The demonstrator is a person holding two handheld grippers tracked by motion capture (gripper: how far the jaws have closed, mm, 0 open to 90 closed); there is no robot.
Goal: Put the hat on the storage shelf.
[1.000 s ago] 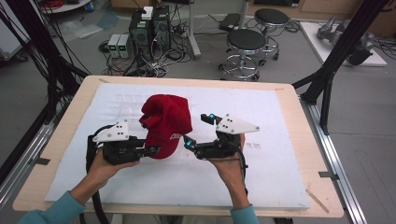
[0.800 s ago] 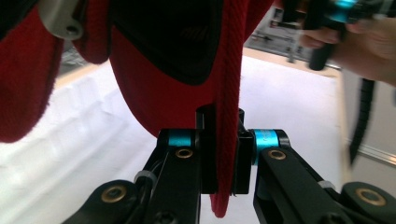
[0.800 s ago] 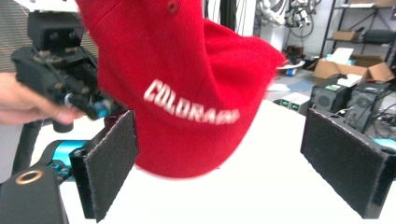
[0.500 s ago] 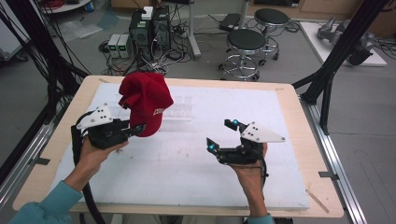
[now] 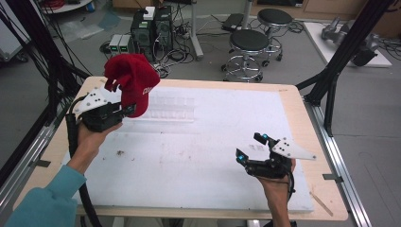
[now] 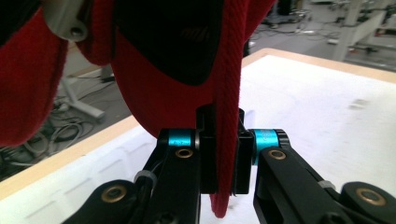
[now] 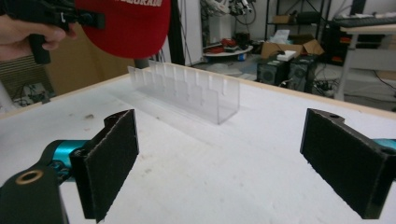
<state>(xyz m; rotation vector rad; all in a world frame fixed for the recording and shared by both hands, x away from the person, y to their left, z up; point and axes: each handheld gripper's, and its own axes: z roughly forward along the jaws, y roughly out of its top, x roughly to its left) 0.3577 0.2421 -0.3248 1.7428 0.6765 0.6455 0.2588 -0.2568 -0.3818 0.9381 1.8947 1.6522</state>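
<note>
Black grippers (image 5: 257,151) with cyan joints, brass screws, grey three-cornered plates, thick black cable (image 5: 85,198); teal sleeve (image 5: 45,201).

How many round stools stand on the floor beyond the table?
2: one stool just past the table's far edge, a second stool farther back to its right. Others may be outside the frame.

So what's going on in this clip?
A person works a hand-held gripper in each hand over a white-topped table. The left hand-held gripper is shut on the edge of a red cap, held above the table's far left corner. The right hand-held gripper is open, holding nothing. A clear slotted rack sits on the table.
</note>
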